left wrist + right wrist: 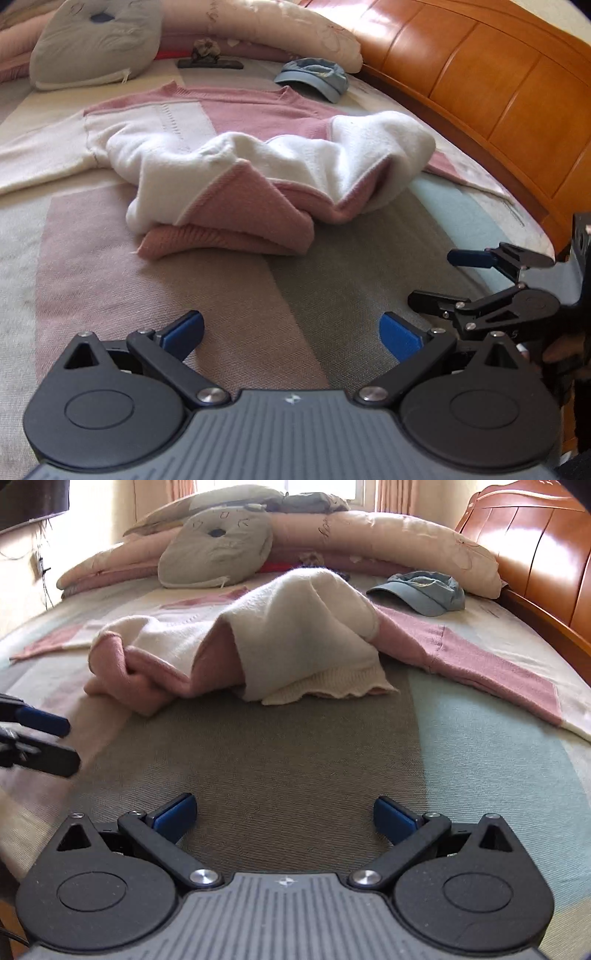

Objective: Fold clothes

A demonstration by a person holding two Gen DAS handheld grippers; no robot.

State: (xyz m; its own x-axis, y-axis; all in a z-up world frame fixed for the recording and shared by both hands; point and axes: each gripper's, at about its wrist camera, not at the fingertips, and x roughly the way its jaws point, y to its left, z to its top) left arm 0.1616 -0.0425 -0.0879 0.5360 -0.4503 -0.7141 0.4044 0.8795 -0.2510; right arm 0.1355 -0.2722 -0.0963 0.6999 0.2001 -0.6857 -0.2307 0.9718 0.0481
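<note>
Ahead of both grippers, on the bed (92,280), a pink and white sweater (258,173) is lying partly bunched, its lower half heaped back over its chest while the sleeves are spreading flat to either side. The left gripper (291,334) is hovering near the heap's front edge with its blue-padded fingers spread wide and nothing between them. The right gripper (284,818) is sitting just beside it, equally wide open and empty, with a band of bare bedcover separating it from the sweater's ribbed hem. Beyond the sweater, a blue cap (424,590) is resting near the wooden headboard (535,546), and a grey cushion (218,550) is leaning against rolled bedding (388,539). A small dark object behind the sweater in the left view is too blurred to identify. One sleeve is running out of frame.
</note>
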